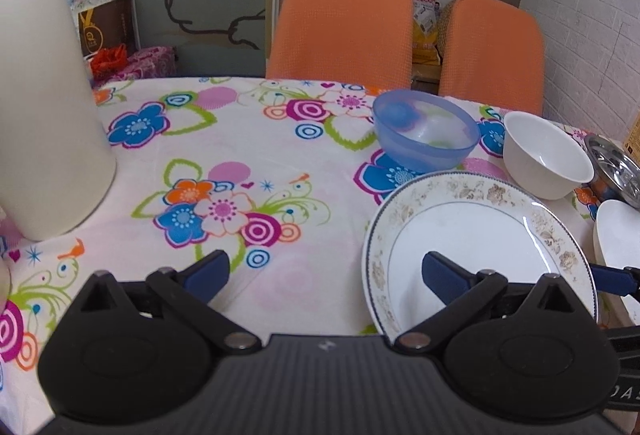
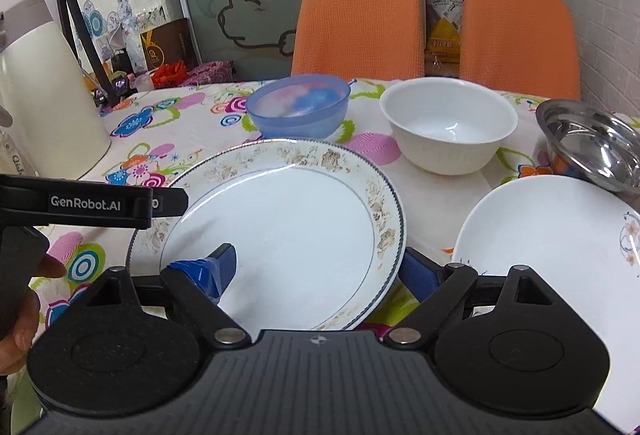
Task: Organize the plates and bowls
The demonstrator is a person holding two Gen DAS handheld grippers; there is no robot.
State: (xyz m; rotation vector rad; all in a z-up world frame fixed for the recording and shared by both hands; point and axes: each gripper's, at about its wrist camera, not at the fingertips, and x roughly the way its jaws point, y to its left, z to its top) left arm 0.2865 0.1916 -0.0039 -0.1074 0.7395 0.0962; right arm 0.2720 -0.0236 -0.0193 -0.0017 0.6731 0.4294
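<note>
Two grippers sit low in frame. My left gripper [image 1: 326,273] is spread wide, empty, over bare floral tablecloth [image 1: 248,139], a tall white jug [image 1: 44,107] crowding far left. My right gripper [image 2: 316,271] gapes astride the patterned plate [image 2: 280,227]'s right rim. Behind stand a blue bowl [image 2: 298,107], white bowl [image 2: 448,123], steel bowl [image 2: 592,143]; a plain plate [image 2: 552,235] blocks lower right.

both wrist views low over the table [image 1: 280,163], facing chairs [image 2: 360,23], sharing the dishes
</note>
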